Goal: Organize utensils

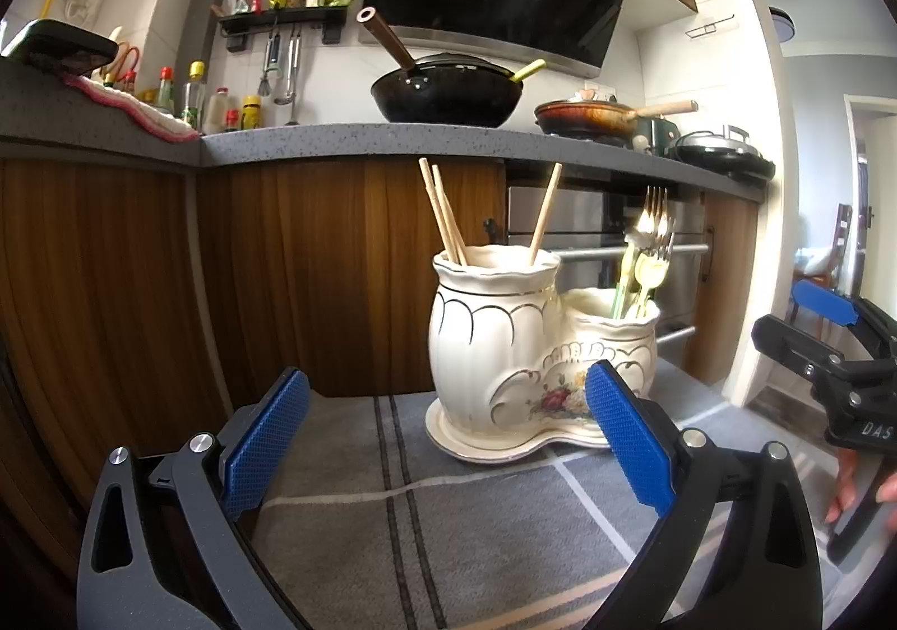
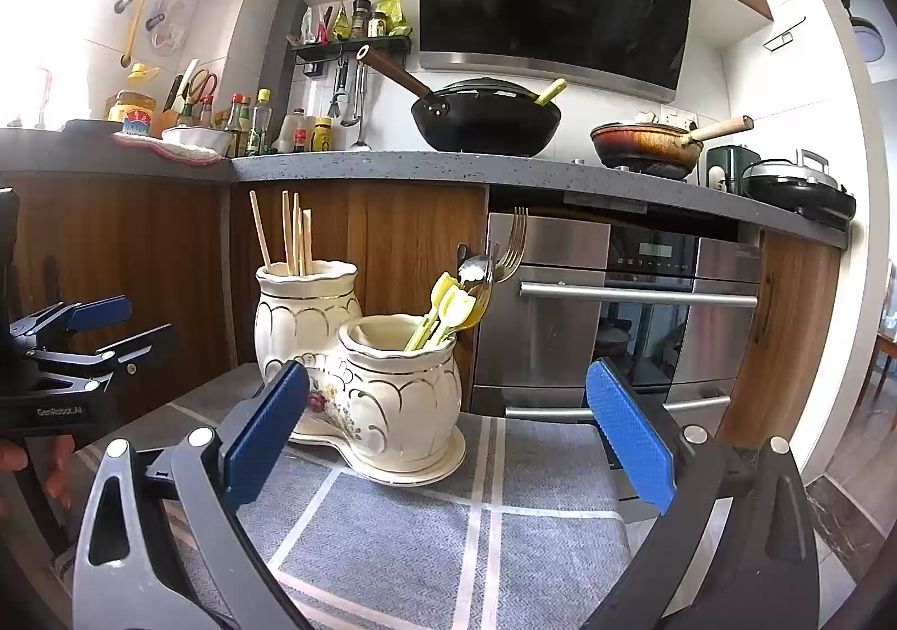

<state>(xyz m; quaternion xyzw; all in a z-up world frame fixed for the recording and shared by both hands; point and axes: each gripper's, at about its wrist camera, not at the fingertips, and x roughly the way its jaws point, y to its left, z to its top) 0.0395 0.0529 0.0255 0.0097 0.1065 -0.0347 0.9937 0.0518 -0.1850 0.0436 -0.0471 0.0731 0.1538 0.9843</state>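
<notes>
Left wrist view: the left gripper [image 1: 445,439] hangs low over a grey checked cloth [image 1: 347,518], its blue pads spread wide and holding nothing. Ahead on the cloth stands a cream two-pot holder [image 1: 504,350]. The taller pot holds chopsticks [image 1: 443,212]; the lower pot holds forks [image 1: 656,237]. The right gripper [image 1: 824,344] shows at the right edge, also empty.

Right wrist view: the right gripper [image 2: 448,439] has its fingers wide apart, empty, with the holder [image 2: 392,383] just beyond the left pad. Yellow-handled utensils [image 2: 448,310] and a spoon [image 2: 474,268] lean in the lower pot, beside the forks [image 2: 513,243]; the chopsticks [image 2: 286,232] stand behind.

Hazards, as judged: no loose utensil is visible, so the sorting looks largely complete. A careless pad could nudge the ceramic holder, which might slide on the cloth or tip; leaning handles could snag on a passing finger.
</notes>
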